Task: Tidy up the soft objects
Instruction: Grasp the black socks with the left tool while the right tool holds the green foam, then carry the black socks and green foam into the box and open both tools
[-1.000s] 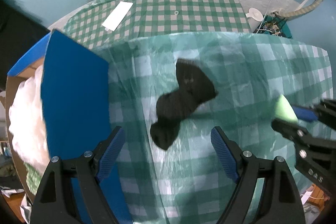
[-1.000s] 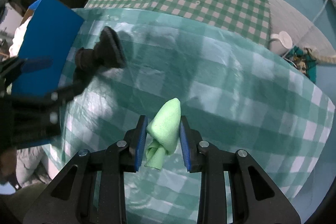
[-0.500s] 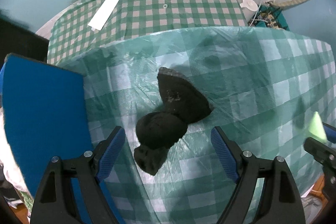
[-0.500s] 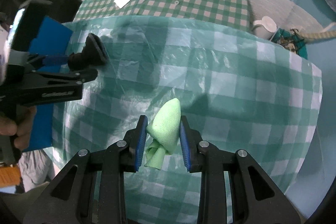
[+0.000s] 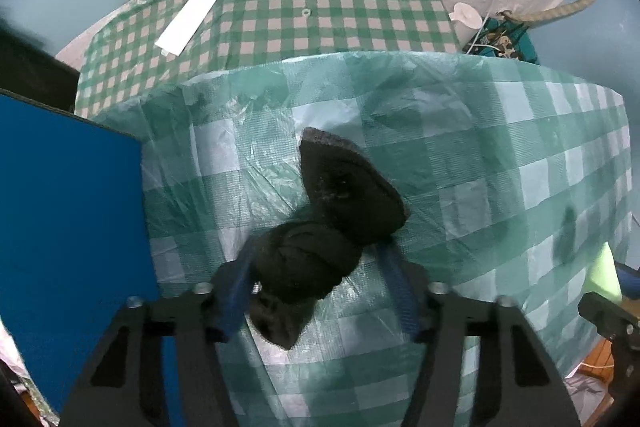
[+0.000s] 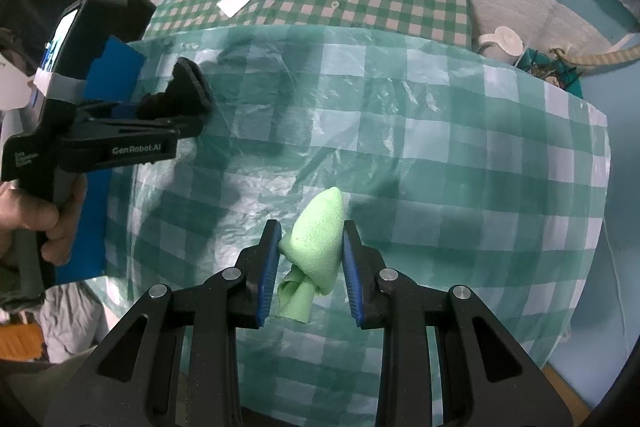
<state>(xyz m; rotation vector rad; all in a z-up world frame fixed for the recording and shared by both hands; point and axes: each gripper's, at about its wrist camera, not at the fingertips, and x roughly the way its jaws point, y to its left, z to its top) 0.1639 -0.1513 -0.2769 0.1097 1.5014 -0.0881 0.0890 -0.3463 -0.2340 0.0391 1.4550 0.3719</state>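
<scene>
A black sock, rolled into a knot with a flat end, lies on the green checked plastic cloth. My left gripper points straight down over it, its jaws closing, blue pads against both sides of the knot. From the right wrist view the sock sits between the left gripper's fingers. My right gripper is shut on a rolled light green cloth held above the table. That green cloth shows at the right edge of the left wrist view.
A blue box flap stands at the table's left edge, with white stuffing behind it. Beyond is a second checked table with a white card. A hand holds the left gripper's handle. Cables and a white object lie far right.
The left gripper sank over the black sock and its jaws swung in from wide apart onto the knot. The right gripper drifted sideways, still holding the green cloth.
</scene>
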